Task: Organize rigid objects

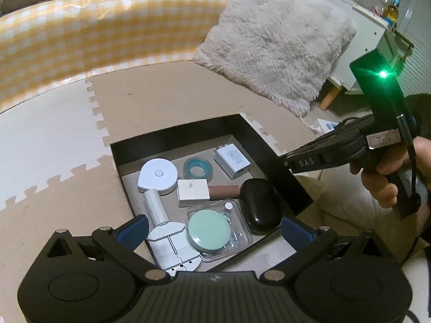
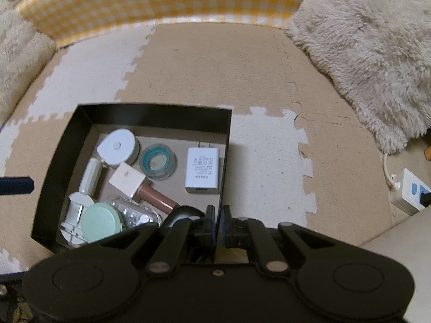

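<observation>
A black open box (image 1: 172, 132) sits on the foam mat and holds several items. Among them are a white round tape measure (image 1: 159, 175), a blue tape ring (image 1: 196, 168), a white charger (image 1: 233, 161), a small white box (image 1: 192, 192), a brown tube (image 1: 223, 191), a black case (image 1: 260, 206) and a green disc (image 1: 208, 232) on a clear plastic pack. My left gripper (image 1: 214, 228) hangs open above the box's near end, nothing between its fingers. My right gripper (image 2: 218, 222) is shut on the right wall of the black box (image 2: 150, 115); the left wrist view shows the right gripper (image 1: 287, 162) held by a hand.
A fluffy cream cushion (image 1: 272, 45) lies beyond the box to the right. A yellow checked bolster (image 1: 80, 27) curves along the far side. A white power strip (image 2: 409, 191) with its cord lies on the floor at the right, and a white cabinet (image 1: 377, 35) stands behind the cushion.
</observation>
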A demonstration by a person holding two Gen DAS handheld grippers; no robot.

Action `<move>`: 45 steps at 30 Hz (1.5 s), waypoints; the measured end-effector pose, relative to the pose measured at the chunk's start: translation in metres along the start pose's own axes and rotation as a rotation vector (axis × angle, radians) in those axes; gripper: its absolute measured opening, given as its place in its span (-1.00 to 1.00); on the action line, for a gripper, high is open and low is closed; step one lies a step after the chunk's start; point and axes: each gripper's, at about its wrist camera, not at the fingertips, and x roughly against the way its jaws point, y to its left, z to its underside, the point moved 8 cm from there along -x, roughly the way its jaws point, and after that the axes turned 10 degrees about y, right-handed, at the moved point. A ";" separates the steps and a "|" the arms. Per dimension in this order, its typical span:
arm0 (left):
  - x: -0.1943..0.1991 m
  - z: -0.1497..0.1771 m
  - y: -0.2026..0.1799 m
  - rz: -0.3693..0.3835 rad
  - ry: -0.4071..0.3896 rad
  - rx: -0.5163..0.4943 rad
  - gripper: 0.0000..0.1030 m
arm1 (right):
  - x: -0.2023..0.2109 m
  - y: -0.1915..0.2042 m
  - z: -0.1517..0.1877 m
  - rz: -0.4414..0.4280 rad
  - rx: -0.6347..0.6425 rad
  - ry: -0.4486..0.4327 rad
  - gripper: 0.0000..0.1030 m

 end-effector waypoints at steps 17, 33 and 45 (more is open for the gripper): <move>0.074 -0.003 0.004 -0.125 -0.125 0.059 1.00 | 0.100 0.009 0.000 -0.092 -0.086 -0.201 -0.58; 0.145 0.022 0.013 -0.253 -0.217 0.135 1.00 | 0.183 0.044 0.063 -0.058 -0.089 -0.307 0.20; 0.178 0.059 0.008 -0.287 -0.293 0.136 1.00 | 0.204 0.065 0.126 -0.017 -0.097 -0.399 0.73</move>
